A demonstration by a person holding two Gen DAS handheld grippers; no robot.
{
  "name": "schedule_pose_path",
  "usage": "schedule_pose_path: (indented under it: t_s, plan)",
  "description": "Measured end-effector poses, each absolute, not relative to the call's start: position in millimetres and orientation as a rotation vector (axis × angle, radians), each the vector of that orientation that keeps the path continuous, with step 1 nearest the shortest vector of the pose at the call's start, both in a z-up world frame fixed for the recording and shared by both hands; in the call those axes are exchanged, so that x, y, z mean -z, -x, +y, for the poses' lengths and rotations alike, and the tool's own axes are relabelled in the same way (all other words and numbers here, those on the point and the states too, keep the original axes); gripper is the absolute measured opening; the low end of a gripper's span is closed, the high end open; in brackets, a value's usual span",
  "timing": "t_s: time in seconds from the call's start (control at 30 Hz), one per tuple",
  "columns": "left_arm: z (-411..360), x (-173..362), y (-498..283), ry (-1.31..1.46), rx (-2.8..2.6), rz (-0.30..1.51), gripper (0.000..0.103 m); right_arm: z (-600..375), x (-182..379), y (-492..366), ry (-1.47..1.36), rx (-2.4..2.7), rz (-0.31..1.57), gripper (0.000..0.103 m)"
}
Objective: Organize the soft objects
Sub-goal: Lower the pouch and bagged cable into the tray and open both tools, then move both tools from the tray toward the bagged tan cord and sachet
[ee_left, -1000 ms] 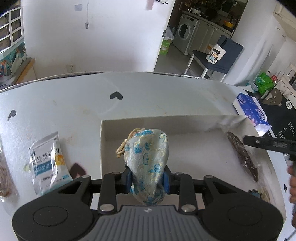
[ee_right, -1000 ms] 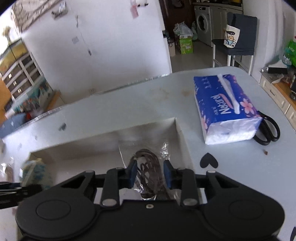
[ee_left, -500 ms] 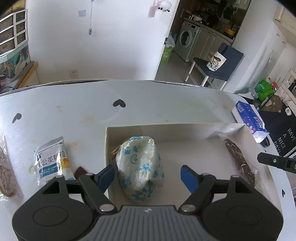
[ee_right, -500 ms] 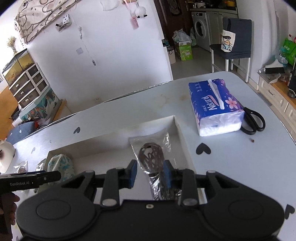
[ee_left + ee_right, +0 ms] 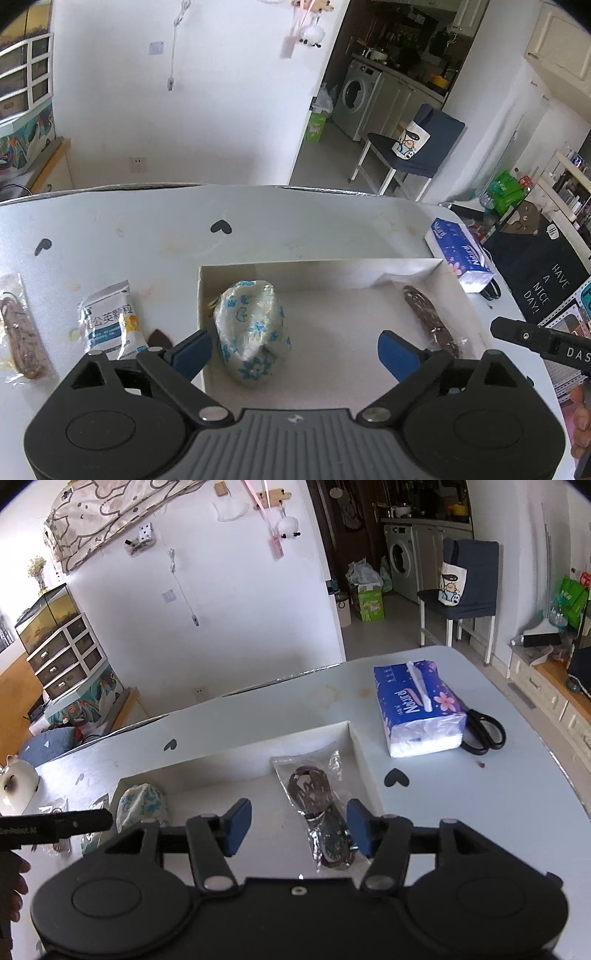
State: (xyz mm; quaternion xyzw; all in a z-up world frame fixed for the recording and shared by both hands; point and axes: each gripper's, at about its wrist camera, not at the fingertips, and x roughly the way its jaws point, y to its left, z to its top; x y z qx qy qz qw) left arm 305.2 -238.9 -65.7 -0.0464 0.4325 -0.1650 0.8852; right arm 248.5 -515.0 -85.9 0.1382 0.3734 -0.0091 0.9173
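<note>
Both grippers, left (image 5: 293, 350) and right (image 5: 298, 827), gape wide above the shallow white cardboard box (image 5: 448, 275), floral blue-and-white fabric pouch (image 5: 251, 330) by its left wall, clear-bagged brown cord (image 5: 317, 812) by its right.

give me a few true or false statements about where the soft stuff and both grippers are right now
1. The floral pouch sits inside the white box. True.
2. The left gripper is clamped on the pouch. False: its jaws are spread wide, apart from the pouch.
3. The bagged brown cord lies in the box. True.
4. The right gripper is shut on the cord bag. False: its jaws are open.
5. The tissue pack is in the box. False: it lies on the table beside the scissors.
6. A white sachet lies on the table outside the box. True.
</note>
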Motion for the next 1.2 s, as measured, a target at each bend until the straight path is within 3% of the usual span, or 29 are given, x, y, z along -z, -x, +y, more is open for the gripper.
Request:
schedule_pose_path:
  t_s: [0.17, 0.47, 0.97, 1.2]
  plan:
    - [-235, 54, -290, 0.095, 0.341, 0.876, 0.101, -509, 74, -231, -0.243, 0.012, 0.743, 0.078]
    - [-223, 38, -263, 0.095, 0.343, 0.837, 0.103, -496, 58, -203, -0.204, 0.032, 0.703, 0.089]
    - [-192, 25, -217, 0.074, 0.373, 0.792, 0.103, -461, 45, -157, -0.167, 0.053, 0.665, 0.103]
    - [-173, 25, -198, 0.068, 0.382, 0.762, 0.103, -439, 41, -137, -0.157, 0.054, 0.648, 0.103]
